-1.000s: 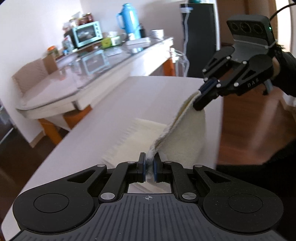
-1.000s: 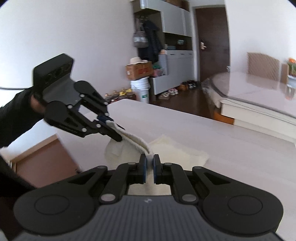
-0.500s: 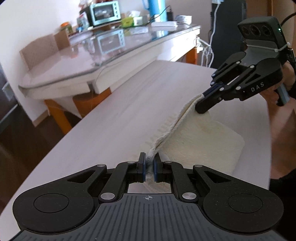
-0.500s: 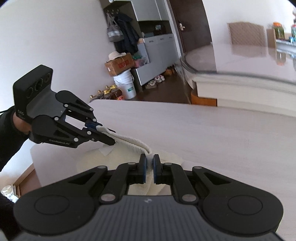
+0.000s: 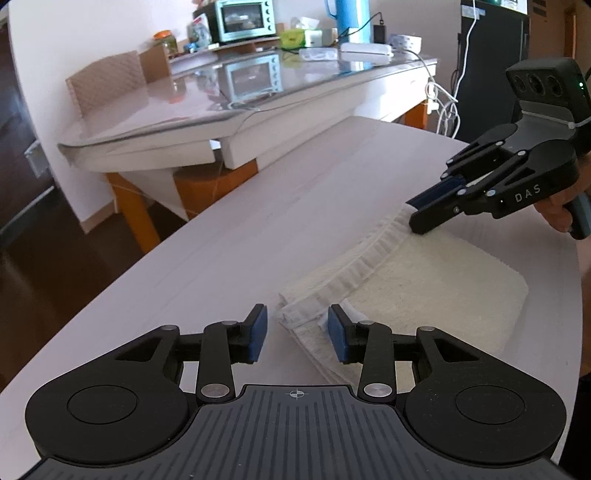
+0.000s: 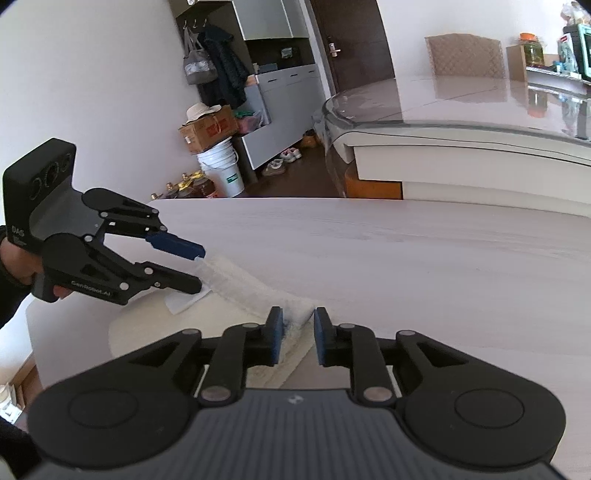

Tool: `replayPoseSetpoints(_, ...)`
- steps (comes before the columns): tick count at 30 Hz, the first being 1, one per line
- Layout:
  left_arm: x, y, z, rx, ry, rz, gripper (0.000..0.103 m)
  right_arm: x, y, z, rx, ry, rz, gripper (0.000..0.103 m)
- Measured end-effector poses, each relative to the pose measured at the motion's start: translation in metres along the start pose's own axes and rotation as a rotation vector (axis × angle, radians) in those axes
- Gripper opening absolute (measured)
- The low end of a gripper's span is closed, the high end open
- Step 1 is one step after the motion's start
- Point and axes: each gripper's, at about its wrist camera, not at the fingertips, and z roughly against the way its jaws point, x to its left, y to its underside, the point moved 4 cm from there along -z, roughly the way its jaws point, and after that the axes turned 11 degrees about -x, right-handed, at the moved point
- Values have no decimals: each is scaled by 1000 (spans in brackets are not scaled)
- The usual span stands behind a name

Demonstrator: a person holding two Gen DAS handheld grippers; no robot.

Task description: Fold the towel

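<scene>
The cream towel [image 5: 424, 288] lies folded flat on the white table [image 5: 277, 221], its hemmed edges stacked along the far side. My left gripper [image 5: 297, 334] is open, its pads on either side of the towel's near corner. My right gripper [image 6: 297, 336] is open too, with the towel's other corner [image 6: 295, 317] lying between its pads. In the left wrist view the right gripper [image 5: 413, 212] rests at the towel's far corner. In the right wrist view the left gripper [image 6: 199, 269] stands open at the towel's left end.
A glass-topped dining table [image 5: 229, 96] with a toaster oven [image 5: 240, 18] and a blue jug stands beyond the white table. A chair [image 6: 465, 55], a grey cabinet [image 6: 280, 110], a bucket and boxes stand across the room. The white table's edge [image 5: 569, 314] runs close beside the towel.
Both grippers lowered the held towel edge onto the table and opened, letting go of it. The towel now lies folded flat.
</scene>
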Motion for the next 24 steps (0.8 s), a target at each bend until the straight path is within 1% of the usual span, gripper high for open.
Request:
replayPoseSetpoints(3, -1, 2, 1, -4, -5, 2, 40, 2, 1, 0, -1, 14, 9, 20)
replayPoseSetpoints(6, 0, 3, 3, -10, -3, 14, 39, 4, 0, -1, -1, 16, 7, 13)
replayPoseSetpoints(10, 2, 0, 2, -17, -2, 24, 38, 2, -3, -3, -8, 18, -10, 13)
replayPoseSetpoints(11, 3, 0, 1, -16, -2, 24, 37, 1, -3, -2, -9, 22, -10, 13)
replayPoseSetpoints(12, 3, 0, 0, -14, -2, 24, 28, 1, -2, -3, -5, 25, -10, 13)
replayPoseSetpoints(13, 3, 0, -1, -10, 3, 25, 24, 0, -1, -4, -1, 28, -10, 13)
replayPoseSetpoints(16, 2, 2, -5, -3, 7, 37, 25, -1, 2, -8, 16, 39, -12, 15)
replayPoseSetpoints(24, 0, 1, -8, 7, -13, 39, 25, -1, 3, -11, 21, 46, 6, 15)
